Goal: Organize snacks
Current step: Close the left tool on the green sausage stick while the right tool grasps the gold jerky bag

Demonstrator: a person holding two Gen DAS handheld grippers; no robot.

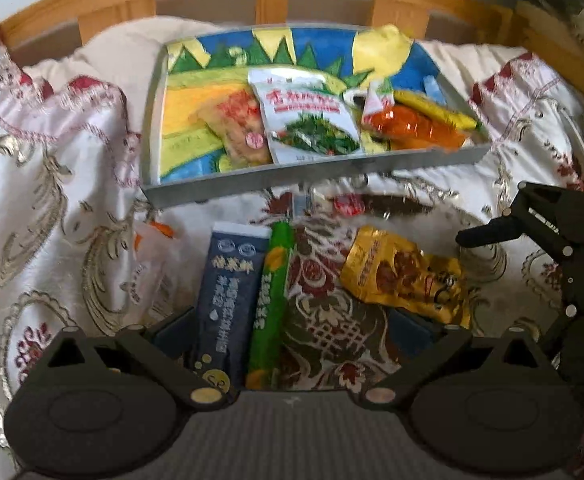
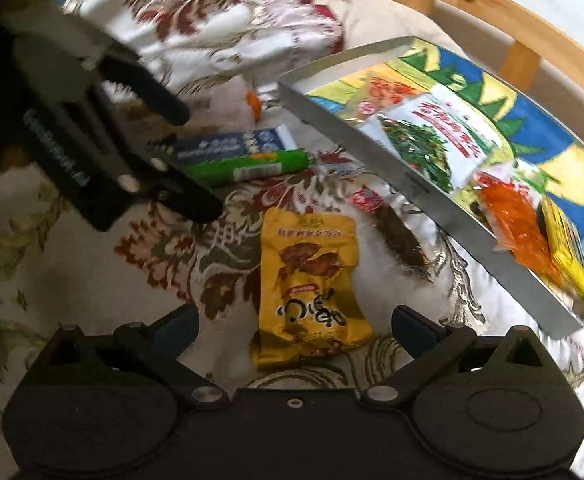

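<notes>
The yellow snack pouch [image 2: 312, 288] lies on the patterned bedspread [image 2: 91, 280], between the wide-spread fingers of the right gripper [image 2: 294, 330], untouched. The left gripper [image 1: 292, 332], equally wide, straddles the dark blue packet [image 1: 227, 300] and green stick [image 1: 271, 304], gripping neither. The tray [image 1: 312, 170] lies beyond.

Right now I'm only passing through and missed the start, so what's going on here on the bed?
A person with a gripper in each hand is sorting snacks into a grey tray on a patterned bedspread. Several packets already lie in the tray, among them a white packet and an orange one. Still on the bedspread are a dark blue box, a green stick and a yellow pouch. The left gripper is open around the box and stick; the right gripper is open around the pouch.
</notes>
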